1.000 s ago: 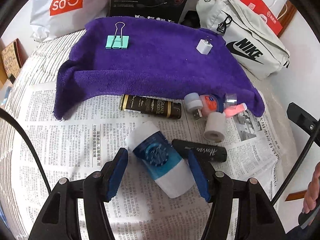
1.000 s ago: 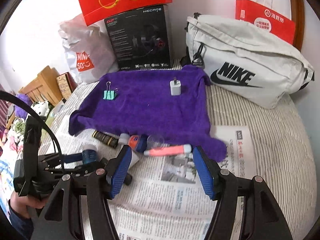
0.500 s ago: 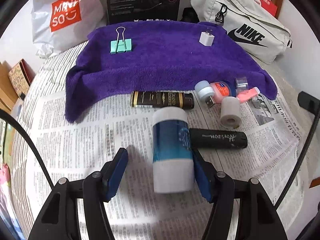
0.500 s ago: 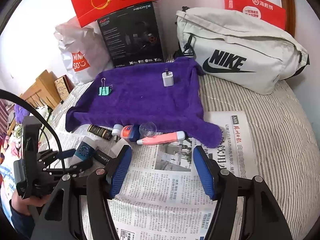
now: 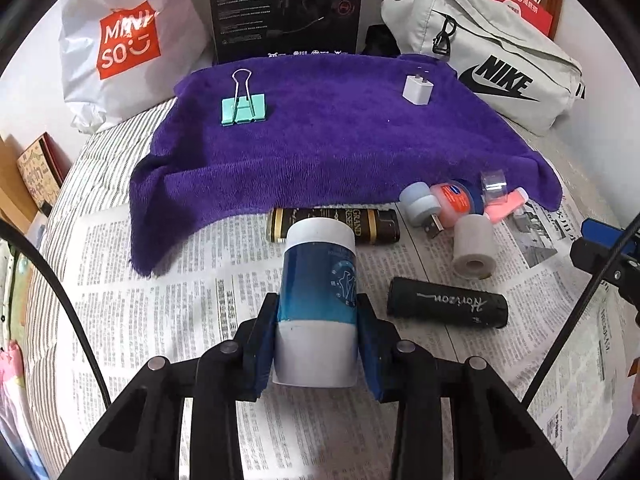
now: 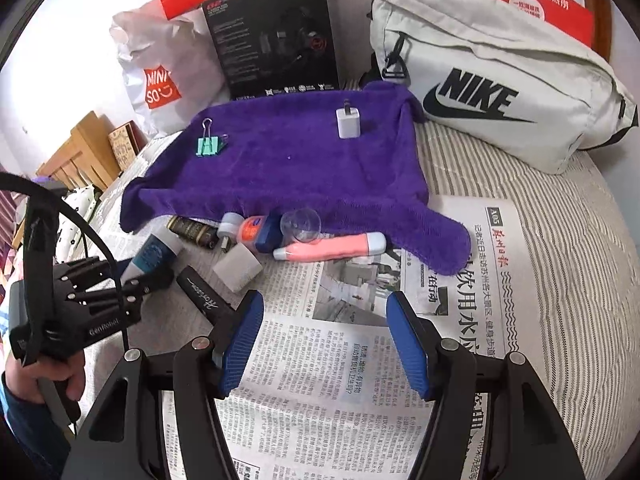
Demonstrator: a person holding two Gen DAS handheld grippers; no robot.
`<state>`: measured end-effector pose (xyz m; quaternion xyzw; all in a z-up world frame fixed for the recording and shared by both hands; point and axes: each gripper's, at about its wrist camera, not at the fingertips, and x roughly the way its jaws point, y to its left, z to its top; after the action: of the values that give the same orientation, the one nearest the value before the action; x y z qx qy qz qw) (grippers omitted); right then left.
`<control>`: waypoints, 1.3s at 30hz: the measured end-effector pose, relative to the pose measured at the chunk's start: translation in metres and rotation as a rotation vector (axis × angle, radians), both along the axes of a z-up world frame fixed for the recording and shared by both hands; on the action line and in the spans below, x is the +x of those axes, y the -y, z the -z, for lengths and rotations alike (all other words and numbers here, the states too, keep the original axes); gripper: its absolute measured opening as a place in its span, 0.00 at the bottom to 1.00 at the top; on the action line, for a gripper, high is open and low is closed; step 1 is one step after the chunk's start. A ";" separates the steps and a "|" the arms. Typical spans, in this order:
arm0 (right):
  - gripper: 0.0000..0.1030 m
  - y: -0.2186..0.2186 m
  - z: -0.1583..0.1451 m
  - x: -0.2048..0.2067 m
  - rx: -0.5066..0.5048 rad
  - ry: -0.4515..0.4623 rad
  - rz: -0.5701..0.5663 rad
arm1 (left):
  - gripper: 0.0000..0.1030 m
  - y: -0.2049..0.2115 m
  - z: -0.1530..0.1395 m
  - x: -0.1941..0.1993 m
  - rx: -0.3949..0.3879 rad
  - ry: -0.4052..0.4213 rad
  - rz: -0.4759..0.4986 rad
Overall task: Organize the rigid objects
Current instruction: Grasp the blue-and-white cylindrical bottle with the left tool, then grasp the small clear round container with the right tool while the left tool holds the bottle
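Since a second ago my left tool (image 5: 318,344) has just been closing, and its pads now clench the blue-and-white bottle (image 5: 318,300), held near the newspaper's (image 5: 168,300) middle, where before it lay loose between wide jaws. Farther off, the purple towel (image 5: 340,148) carries a green binder clip (image 5: 243,109) at far left and a white charger (image 5: 418,89) at far right. My right tool (image 6: 324,344) hangs released over newspaper, nothing between its pads.
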<state>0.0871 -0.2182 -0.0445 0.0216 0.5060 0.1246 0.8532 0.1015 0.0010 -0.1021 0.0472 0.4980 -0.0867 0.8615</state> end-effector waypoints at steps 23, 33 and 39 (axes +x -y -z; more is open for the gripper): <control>0.43 -0.041 0.027 0.053 -0.015 0.018 -0.021 | 0.34 -0.017 -0.002 -0.013 -0.030 0.021 -0.011; 0.28 -0.040 0.032 0.065 0.009 0.025 -0.024 | 0.34 -0.018 -0.003 -0.016 -0.042 0.027 -0.004; 0.28 -0.041 0.030 0.062 -0.020 0.014 -0.041 | 0.34 -0.017 -0.003 -0.017 -0.032 0.027 -0.002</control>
<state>0.1495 -0.1769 -0.0741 0.0021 0.5017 0.1373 0.8541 0.0846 0.0180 -0.0992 0.0341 0.4847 -0.0933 0.8690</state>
